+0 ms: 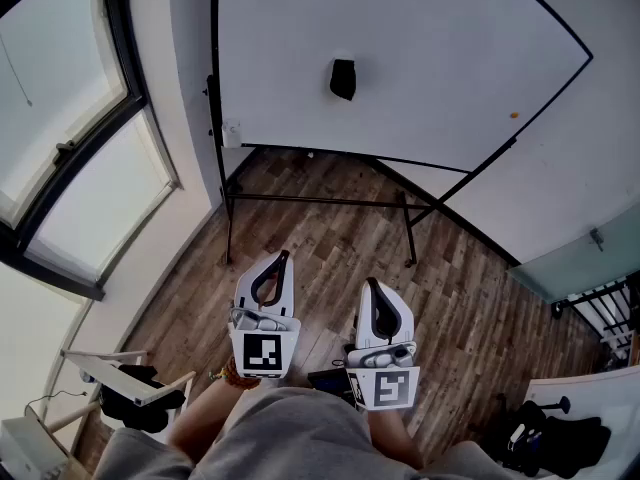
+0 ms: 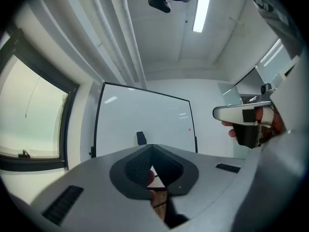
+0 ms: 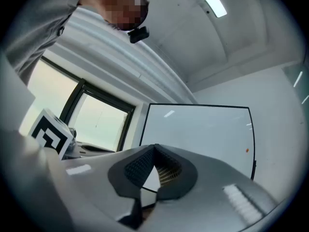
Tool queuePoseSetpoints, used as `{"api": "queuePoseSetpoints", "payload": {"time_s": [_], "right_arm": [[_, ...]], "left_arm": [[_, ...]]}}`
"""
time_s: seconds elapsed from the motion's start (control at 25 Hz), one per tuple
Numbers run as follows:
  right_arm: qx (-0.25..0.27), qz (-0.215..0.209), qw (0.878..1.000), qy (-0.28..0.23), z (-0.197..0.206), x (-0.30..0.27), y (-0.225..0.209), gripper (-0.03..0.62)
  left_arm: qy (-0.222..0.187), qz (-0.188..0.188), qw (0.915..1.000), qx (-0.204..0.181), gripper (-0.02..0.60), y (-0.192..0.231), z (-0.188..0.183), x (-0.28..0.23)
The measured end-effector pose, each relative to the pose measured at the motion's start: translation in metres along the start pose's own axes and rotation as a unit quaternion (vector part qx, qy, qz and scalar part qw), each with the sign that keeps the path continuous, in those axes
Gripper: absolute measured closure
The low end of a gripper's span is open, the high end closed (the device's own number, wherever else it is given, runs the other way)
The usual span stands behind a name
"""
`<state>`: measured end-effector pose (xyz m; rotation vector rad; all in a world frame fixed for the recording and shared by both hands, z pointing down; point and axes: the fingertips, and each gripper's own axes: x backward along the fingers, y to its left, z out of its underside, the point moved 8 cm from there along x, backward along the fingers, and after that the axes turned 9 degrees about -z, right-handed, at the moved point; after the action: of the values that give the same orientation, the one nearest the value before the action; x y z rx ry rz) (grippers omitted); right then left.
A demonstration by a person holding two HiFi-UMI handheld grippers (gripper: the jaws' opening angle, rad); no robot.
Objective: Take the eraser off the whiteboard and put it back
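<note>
A black eraser (image 1: 342, 79) sticks on the large whiteboard (image 1: 420, 58), in its upper middle part; in the left gripper view the eraser (image 2: 141, 138) shows small and far off, just above the jaw tips. My left gripper (image 1: 284, 255) and right gripper (image 1: 370, 282) are held side by side close to my body, well short of the board, both pointing at it. Each has its jaws shut tip to tip with nothing between them. The right gripper view shows the whiteboard (image 3: 198, 129) but not the eraser.
The board stands on a black frame with legs (image 1: 320, 203) on a wooden floor. A small orange dot (image 1: 514, 115) sits at the board's right. Windows (image 1: 70, 138) line the left wall. A folding stand (image 1: 120, 378) is at lower left, dark bags (image 1: 555, 433) at lower right.
</note>
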<state>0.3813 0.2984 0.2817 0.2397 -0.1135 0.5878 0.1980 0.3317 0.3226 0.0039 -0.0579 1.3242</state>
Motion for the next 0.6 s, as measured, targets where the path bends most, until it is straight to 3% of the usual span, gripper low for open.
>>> {"api": "queuePoseSetpoints", "payload": {"time_s": [0.16, 0.6], "right_arm": [[0.001, 0.036, 0.999, -0.018, -0.006, -0.017, 0.017, 0.583], [0.007, 0.053, 0.998, 0.029, 0.021, -0.056, 0.016, 0.583]], "left_arm": [[0.008, 0.01, 0.9999, 0.007, 0.575, 0.03, 0.004, -0.003], [0.013, 0.032, 0.9993, 0.01, 0.575, 0.051, 0.006, -0.03]]}}
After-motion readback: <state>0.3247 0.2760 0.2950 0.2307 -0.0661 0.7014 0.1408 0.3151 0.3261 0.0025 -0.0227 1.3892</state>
